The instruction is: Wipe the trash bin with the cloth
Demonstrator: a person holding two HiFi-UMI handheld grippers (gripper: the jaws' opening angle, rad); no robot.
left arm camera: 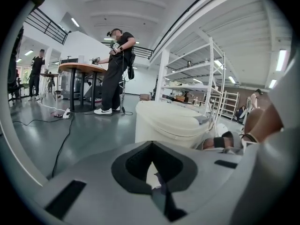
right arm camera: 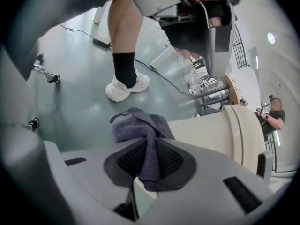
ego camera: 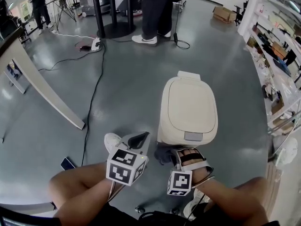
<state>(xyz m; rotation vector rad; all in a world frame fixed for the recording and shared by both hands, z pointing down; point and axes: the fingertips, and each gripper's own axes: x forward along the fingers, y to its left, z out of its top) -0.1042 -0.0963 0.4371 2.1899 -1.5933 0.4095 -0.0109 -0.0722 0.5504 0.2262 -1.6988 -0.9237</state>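
Note:
A cream trash bin (ego camera: 188, 108) with its lid down stands on the grey floor just ahead of me. My right gripper (ego camera: 165, 155) is shut on a dark purple-grey cloth (ego camera: 162, 153), low against the bin's near left corner. In the right gripper view the cloth (right arm camera: 140, 130) bunches out of the gripper (right arm camera: 147, 170), with the bin's side (right arm camera: 225, 130) right beside it. My left gripper (ego camera: 137, 140) hovers left of the bin, jaws together and holding nothing. The left gripper view has that gripper (left arm camera: 152, 172) pointing at the bin (left arm camera: 168, 123).
A person (ego camera: 155, 11) stands at a round table at the back. Cables and a power strip (ego camera: 95, 44) trail over the floor on the left, past a slanted white board (ego camera: 47, 93). Shelving (ego camera: 277, 55) lines the right side. A phone (ego camera: 67, 163) lies by my left knee.

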